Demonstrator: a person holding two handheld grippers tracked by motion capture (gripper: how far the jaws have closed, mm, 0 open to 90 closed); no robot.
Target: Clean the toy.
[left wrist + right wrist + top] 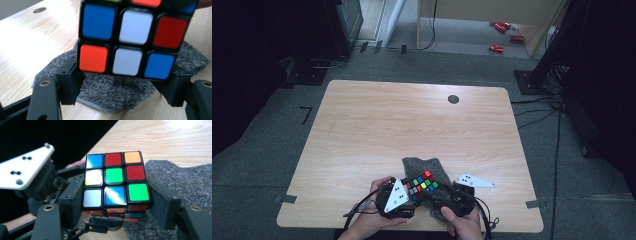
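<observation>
Cube (422, 184) sits between your two grippers near the table's (412, 115) front edge, over the grey cloth (424, 165). Your right gripper (116, 202) clamps the cube's lower layer, pads pressed on both sides. Your left gripper (125, 82) frames the cube's bottom row; its pads stand at the corners, but you cannot tell from here whether they press or have let go. Both your hands hold low at the table edge.
</observation>
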